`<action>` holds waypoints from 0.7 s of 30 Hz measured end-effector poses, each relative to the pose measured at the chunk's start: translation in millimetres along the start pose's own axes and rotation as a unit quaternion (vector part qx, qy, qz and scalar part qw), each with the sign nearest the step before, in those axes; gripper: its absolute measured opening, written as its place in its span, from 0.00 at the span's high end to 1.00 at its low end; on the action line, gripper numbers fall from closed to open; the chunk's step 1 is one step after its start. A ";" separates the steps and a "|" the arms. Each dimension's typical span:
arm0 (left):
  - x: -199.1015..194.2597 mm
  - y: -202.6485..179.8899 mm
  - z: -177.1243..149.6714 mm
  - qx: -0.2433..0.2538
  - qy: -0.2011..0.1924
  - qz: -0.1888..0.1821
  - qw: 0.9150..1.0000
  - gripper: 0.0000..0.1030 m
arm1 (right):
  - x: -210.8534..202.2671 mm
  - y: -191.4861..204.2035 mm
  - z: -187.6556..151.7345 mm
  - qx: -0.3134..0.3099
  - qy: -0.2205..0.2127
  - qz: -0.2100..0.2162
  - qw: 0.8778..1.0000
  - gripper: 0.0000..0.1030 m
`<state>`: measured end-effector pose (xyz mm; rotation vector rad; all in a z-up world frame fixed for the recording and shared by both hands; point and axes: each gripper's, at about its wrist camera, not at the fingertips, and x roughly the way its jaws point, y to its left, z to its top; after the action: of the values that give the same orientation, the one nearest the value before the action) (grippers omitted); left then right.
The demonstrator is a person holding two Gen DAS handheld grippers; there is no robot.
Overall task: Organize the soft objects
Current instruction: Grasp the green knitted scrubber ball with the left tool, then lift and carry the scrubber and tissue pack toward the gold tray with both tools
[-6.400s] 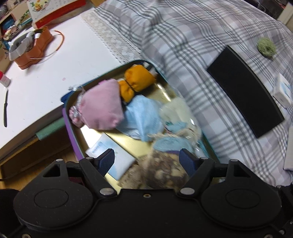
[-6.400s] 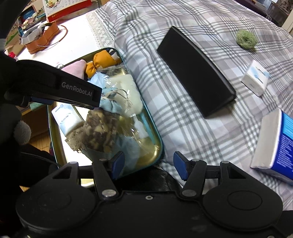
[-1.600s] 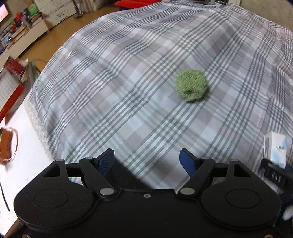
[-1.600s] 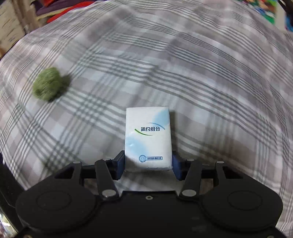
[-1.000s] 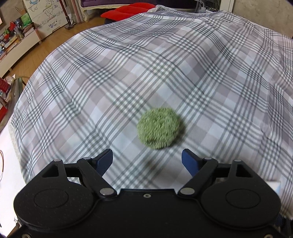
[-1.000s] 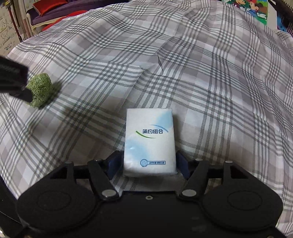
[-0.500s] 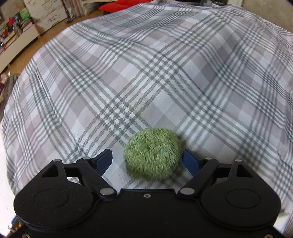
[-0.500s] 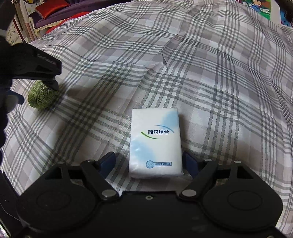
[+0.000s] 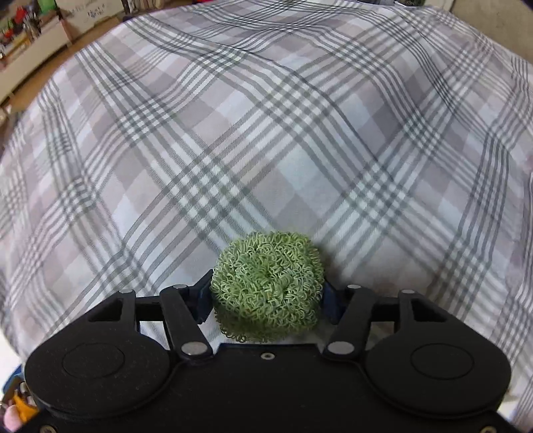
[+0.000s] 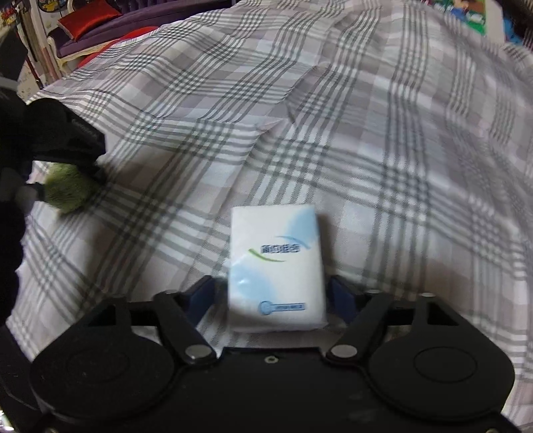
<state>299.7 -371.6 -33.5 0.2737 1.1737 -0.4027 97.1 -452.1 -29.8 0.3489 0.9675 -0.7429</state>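
Observation:
A round green curly scrubber ball (image 9: 266, 283) lies on the plaid bedcover (image 9: 266, 133). My left gripper (image 9: 266, 294) points steeply down over it, jaws closing, and both blue pads touch the ball's sides. In the right wrist view the same ball (image 10: 68, 193) shows at the far left, under the left gripper's black body. A white tissue pack (image 10: 274, 259) with blue and green print lies flat between the jaws of my right gripper (image 10: 271, 289). Those jaws are closing too. Thin gaps still show beside the pack, wider on its left.
The plaid cover (image 10: 366, 133) spreads out on all sides and has a crease beyond the pack. A red cushion (image 10: 86, 21) lies past the far edge. Shelves (image 9: 33, 43) stand at the upper left. Pink and orange bits (image 9: 15, 411) peek in at the lower left corner.
My left gripper came down over the green ball and its jaws drew in onto it. My right gripper's jaws widened around the tissue pack, then began narrowing again; the pack stayed put.

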 end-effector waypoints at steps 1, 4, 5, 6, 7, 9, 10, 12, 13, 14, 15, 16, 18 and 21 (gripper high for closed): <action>-2.5 -3.1 -5.1 0.006 -0.001 0.005 1.000 0.44 | -1.2 0.2 -0.1 -0.005 -0.004 -0.002 1.000 0.51; -11.4 -12.4 -20.5 0.021 -0.002 0.010 1.000 0.45 | -1.6 -1.7 -0.1 -0.004 -0.004 0.001 1.000 0.51; -12.3 -13.1 -25.3 0.028 0.001 0.012 1.000 0.44 | -1.9 -1.9 -0.2 -0.005 -0.004 0.002 1.000 0.51; -15.7 -15.9 -32.5 0.032 0.003 0.014 0.999 0.45 | -1.8 -2.0 -0.6 -0.005 -0.004 0.002 1.000 0.51; -19.2 -18.3 -39.2 0.037 0.004 0.013 0.999 0.45 | -1.9 -2.0 -0.9 -0.005 -0.005 0.002 1.000 0.51; -23.2 -18.6 -43.9 0.043 0.008 0.009 0.999 0.44 | -2.2 -1.8 -1.3 -0.006 -0.005 0.001 1.000 0.51; -25.7 -19.7 -48.2 0.045 0.009 0.008 0.999 0.45 | -2.1 -1.9 -1.4 -0.006 -0.005 0.001 1.000 0.51; -29.5 -20.6 -56.3 0.050 0.012 0.004 0.999 0.45 | -2.5 -2.2 -1.5 -0.005 -0.005 0.003 1.000 0.51; -31.8 -20.7 -61.0 0.053 0.012 0.004 0.999 0.44 | -2.4 -2.5 -1.2 -0.005 -0.005 0.004 1.000 0.51; -34.2 -21.4 -65.6 0.056 0.012 0.003 0.998 0.44 | -2.3 -2.8 -1.1 -0.005 -0.004 0.005 1.000 0.51; -37.0 -21.8 -70.2 0.059 0.010 0.002 0.998 0.45 | -2.2 -2.9 -1.1 -0.005 -0.005 0.005 1.000 0.51; -39.4 -21.4 -74.0 0.062 0.008 0.000 0.998 0.45 | -2.2 -2.8 -1.1 -0.005 -0.005 0.005 1.000 0.51; -44.9 -21.1 -82.1 0.066 0.003 0.001 0.998 0.45 | -2.3 -1.9 -1.4 -0.008 -0.006 0.003 1.000 0.51; -52.0 -19.3 -90.4 0.070 -0.002 0.000 0.998 0.45 | -2.6 -0.7 -1.9 -0.010 -0.007 0.000 1.000 0.51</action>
<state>198.7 -343.2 -18.2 0.3941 1.1426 -0.4851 94.6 -450.4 -28.6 0.3255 0.9604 -0.7335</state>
